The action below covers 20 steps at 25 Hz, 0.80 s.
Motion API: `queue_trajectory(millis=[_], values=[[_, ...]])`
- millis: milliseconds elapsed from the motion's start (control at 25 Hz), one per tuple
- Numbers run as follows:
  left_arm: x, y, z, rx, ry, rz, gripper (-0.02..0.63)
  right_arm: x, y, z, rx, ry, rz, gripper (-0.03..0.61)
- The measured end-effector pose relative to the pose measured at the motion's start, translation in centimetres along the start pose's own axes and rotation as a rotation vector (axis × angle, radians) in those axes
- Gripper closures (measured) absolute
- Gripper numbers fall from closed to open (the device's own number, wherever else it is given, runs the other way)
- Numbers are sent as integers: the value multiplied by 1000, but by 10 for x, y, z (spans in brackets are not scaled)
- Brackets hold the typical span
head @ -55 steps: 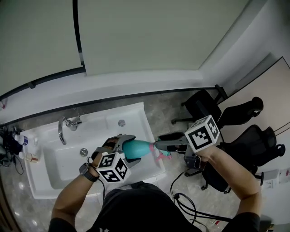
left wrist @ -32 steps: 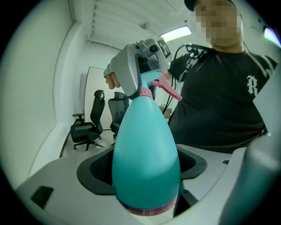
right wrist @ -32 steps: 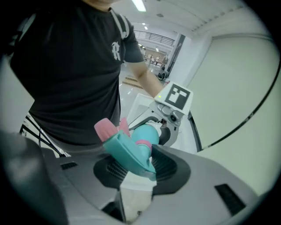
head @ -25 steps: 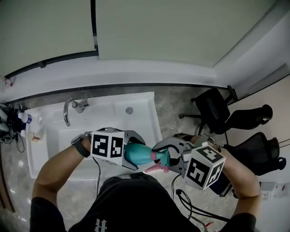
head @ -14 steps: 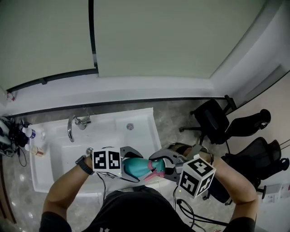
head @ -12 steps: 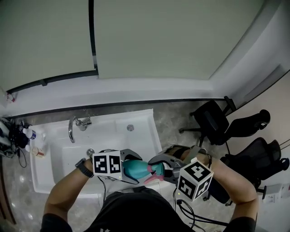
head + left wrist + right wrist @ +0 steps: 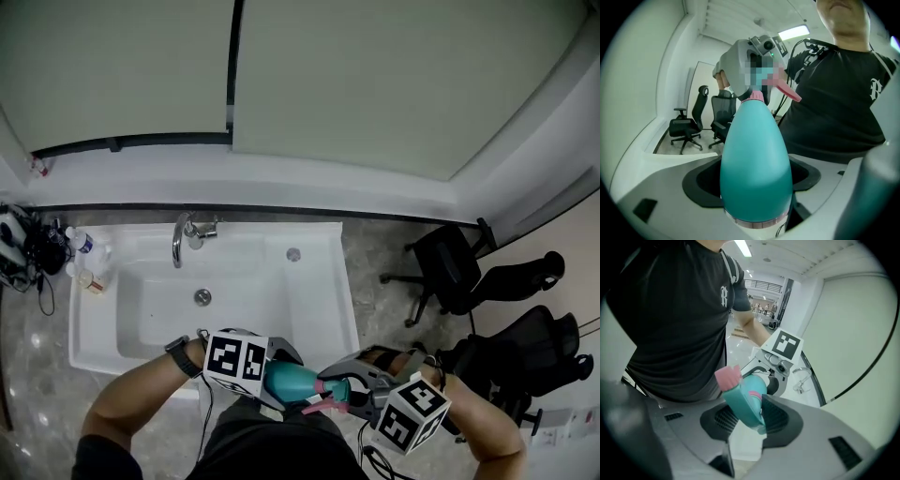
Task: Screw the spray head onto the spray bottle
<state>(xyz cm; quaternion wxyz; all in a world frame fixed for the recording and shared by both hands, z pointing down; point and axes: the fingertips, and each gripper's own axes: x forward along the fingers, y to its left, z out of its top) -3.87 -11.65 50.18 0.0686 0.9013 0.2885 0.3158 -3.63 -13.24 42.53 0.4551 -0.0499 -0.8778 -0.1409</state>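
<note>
Teal bottle (image 7: 289, 382), pink-and-teal head (image 7: 334, 392) (white sink (image 7: 323, 281))

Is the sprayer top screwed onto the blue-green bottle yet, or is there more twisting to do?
Looks done: the spray head already sits on the neck of the spray bottle. In hand: the left claw grips the bottle's body, and the right claw is closing its jaws on the head. Left: probably more twisting, since I cannot tell whether the thread is tight, then letting go.

Spray bottle (image 7: 756, 159): smooth teal plastic, soft sheen. Sink (image 7: 323, 300): glossy white. Faucet (image 7: 194, 231): shiny metal.
</note>
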Motion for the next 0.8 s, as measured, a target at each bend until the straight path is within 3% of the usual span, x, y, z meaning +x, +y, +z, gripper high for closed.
queue_trajectory(millis=[240, 480, 640, 800], values=[[45, -82, 5, -42, 25, 44, 229, -7, 88, 36, -48, -70, 12, 449], [134, -175, 26, -108, 58, 108, 229, -26, 219, 50, -113, -143, 34, 449], [200, -241, 46, -176, 66, 86, 229, -44, 309, 56, -104, -205, 76, 449], [256, -295, 88, -197, 59, 48, 229, -84, 385, 60, -73, -219, 100, 449]])
